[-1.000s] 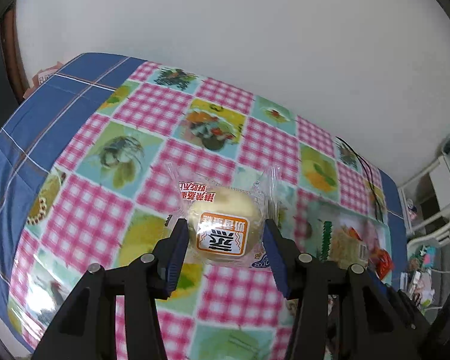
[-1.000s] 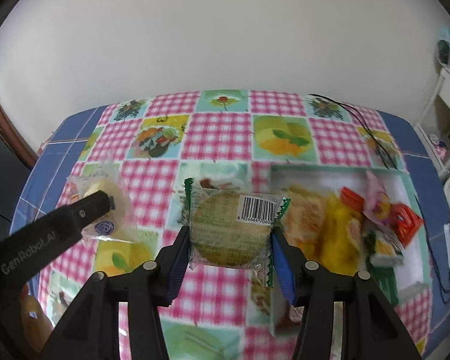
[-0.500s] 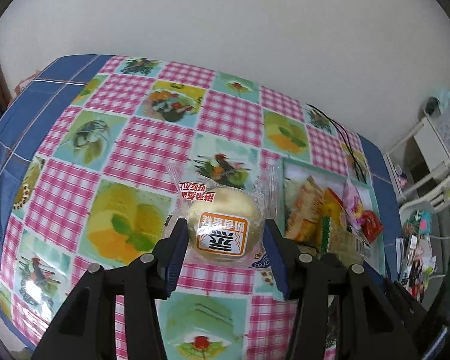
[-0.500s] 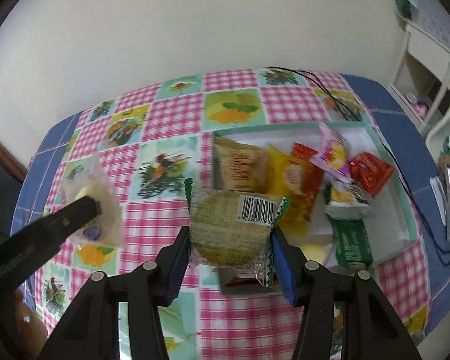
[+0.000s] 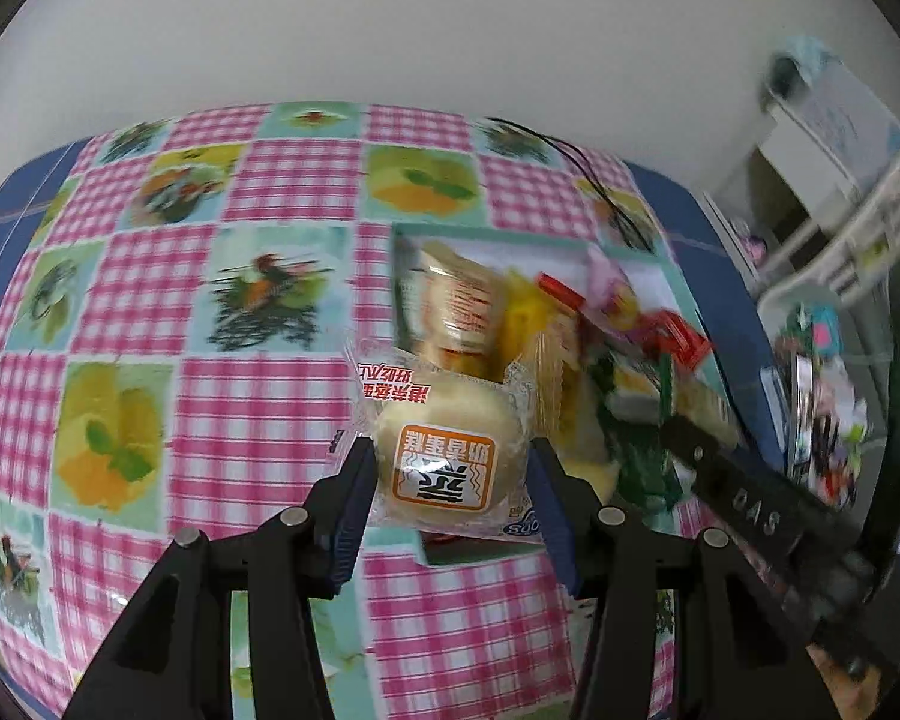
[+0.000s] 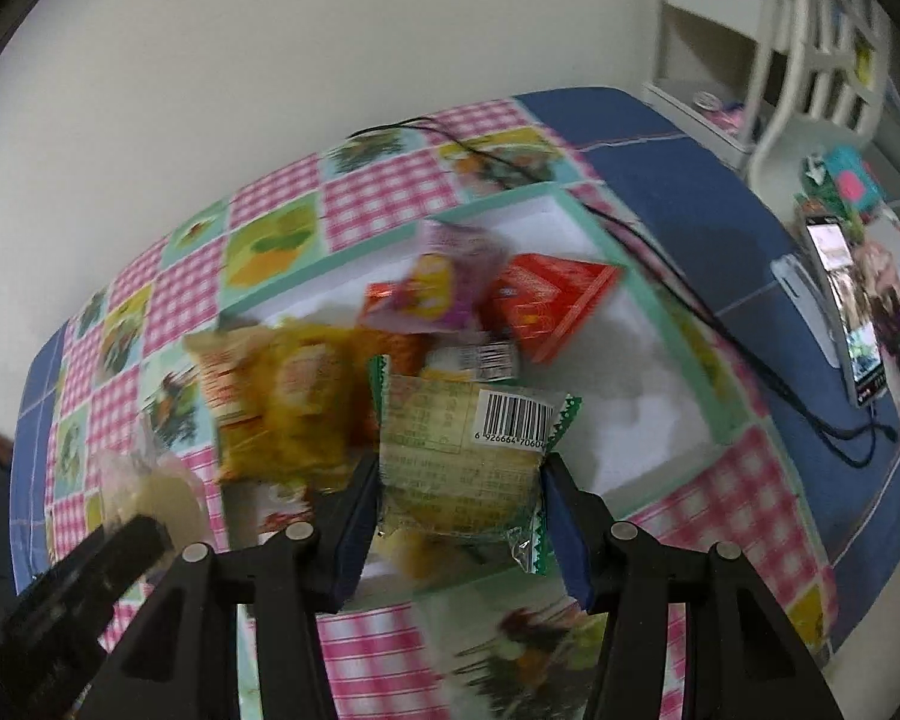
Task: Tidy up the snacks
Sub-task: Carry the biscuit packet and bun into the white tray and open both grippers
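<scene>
Both grippers have swung from the checked tablecloth (image 5: 258,396) to over the white snack tray (image 6: 636,396), the left gripper (image 5: 450,483) pinching a clear-wrapped, orange-labelled round cake (image 5: 444,468), the right gripper (image 6: 459,498) pinching a green-edged, barcoded biscuit packet (image 6: 468,456).

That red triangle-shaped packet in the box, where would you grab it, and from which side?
Grip the red triangular packet across its raised ridge, coming from above. It lies flat among other snacks in the box, so only its top is free; its tapered corner offers less hold.
</scene>
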Demonstrator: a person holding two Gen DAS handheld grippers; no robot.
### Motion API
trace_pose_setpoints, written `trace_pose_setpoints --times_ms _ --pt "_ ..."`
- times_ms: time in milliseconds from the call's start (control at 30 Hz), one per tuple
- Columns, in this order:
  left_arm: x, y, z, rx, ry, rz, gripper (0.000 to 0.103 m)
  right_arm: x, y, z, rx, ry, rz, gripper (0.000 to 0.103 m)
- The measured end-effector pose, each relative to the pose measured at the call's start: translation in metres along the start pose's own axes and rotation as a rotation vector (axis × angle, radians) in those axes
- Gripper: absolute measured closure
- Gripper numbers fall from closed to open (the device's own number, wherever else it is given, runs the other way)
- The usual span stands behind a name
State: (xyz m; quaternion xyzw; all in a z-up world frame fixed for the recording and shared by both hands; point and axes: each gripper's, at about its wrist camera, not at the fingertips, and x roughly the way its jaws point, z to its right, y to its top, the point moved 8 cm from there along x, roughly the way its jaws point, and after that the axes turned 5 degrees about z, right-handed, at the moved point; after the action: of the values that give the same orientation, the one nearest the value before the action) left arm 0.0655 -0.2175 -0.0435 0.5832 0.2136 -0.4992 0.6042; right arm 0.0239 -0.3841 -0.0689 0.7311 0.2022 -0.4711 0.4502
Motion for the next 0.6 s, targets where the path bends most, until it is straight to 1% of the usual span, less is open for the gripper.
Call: trace_pose_setpoints --times_ms 133,300,467,600 --pt "0.013 -0.007 0.021 0.056 -0.009 -0.026 0.051 0.005 0.004 0.019 0.021 -0.016 0.01 0.048" --pt "0.03 -0.01 0.032 0.092 -0.003 -0.051 0.051 0.014 0.007 0.033 0.044 -0.034 0.015 0.048" --pt "0.044 -0.004 0.04 0.139 0.01 -0.04 0.05 0.023 0.011 0.04 0.064 -0.034 0.014 0.048" --pt "0.052 0.001 0.044 0.138 -0.001 -0.033 0.05 0.029 0.016 0.041 0.062 -0.031 0.021 0.048"
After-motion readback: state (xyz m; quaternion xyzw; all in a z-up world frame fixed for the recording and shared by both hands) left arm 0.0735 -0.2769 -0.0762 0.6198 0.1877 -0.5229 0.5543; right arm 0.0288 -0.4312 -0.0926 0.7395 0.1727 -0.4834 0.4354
